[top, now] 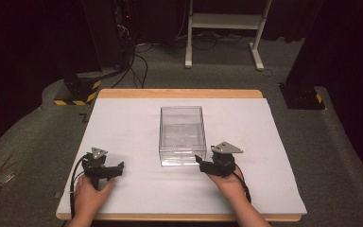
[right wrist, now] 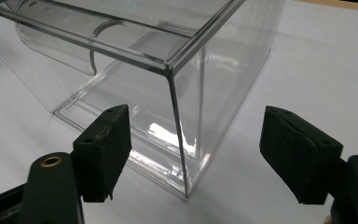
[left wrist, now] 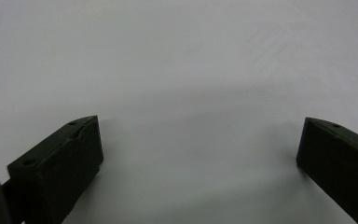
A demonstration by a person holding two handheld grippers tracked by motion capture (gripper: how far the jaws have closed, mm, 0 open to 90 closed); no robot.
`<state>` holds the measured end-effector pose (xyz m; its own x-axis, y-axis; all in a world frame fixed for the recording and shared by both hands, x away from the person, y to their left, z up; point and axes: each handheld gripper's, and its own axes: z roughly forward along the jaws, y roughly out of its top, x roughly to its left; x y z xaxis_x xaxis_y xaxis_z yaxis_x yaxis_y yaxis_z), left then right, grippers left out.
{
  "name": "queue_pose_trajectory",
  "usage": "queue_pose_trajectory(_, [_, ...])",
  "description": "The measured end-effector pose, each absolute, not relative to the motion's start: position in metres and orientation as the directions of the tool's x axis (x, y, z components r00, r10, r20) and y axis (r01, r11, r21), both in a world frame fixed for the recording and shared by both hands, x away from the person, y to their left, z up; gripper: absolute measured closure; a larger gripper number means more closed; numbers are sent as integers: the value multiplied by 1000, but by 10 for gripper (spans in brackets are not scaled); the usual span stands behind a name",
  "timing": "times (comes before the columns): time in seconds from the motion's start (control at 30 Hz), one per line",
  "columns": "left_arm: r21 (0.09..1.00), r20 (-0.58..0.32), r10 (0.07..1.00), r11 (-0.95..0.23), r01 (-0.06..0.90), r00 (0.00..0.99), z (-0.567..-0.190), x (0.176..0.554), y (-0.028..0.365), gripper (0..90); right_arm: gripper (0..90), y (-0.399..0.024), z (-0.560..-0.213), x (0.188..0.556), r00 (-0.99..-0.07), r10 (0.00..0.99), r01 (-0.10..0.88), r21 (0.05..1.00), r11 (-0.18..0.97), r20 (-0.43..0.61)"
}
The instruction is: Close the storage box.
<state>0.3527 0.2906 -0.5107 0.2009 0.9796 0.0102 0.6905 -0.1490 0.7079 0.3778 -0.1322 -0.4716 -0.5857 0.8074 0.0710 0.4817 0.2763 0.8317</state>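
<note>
Your right gripper (right wrist: 196, 154) has its jaws spread wide with nothing between the pads; a near corner of the clear box (right wrist: 177, 93) stands just ahead of the gap, apart from both pads. In the high view the right gripper (top: 203, 163) sits low on the sheet just beside the box's (top: 182, 135) near right corner, and your right hand (top: 227, 182) is behind it.

Your left gripper (left wrist: 198, 149) is also wide open and holds nothing; past its pads lies plain white sheet (left wrist: 177, 70). In the high view the left gripper (top: 118, 169) rests near the sheet's near left part, well apart from the box, and your left hand (top: 90, 196) grips it from behind.

The box stands upright and open-topped at the middle of the sheet (top: 123, 123), its long sides running away from you. It looks empty; a curved clear flap shows at its far wall in the right gripper view.

The sheet covers most of a wooden table (top: 179, 93), whose edge shows as a strip at the far and near sides. There is bare sheet on both sides of the box and beyond it.

Around the table is grey carpet (top: 340, 156). A white frame (top: 224, 28) stands beyond, cables (top: 139, 61) trail on the floor at far left, and a yellow-and-black striped base (top: 78, 92) sits off the table's far left corner.
</note>
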Motion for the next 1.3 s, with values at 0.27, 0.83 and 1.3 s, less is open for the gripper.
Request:
queue_pose_trajectory(0.27, [708, 10, 980, -149, 691, 201, -511, 353, 291, 7, 251, -136, -469, 371, -590, 804, 472, 836, 279, 65])
queue_pose_trajectory(0.83, [709, 10, 980, -149, 690, 201, -511, 353, 291, 7, 285, -187, -476, 358, -529, 848, 488, 826, 282, 23])
queue_pose_trajectory(1.3, [709, 11, 980, -150, 690, 201, -511, 353, 291, 7, 311, -240, -499, 345, -441, 897, 552, 774, 309, -43])
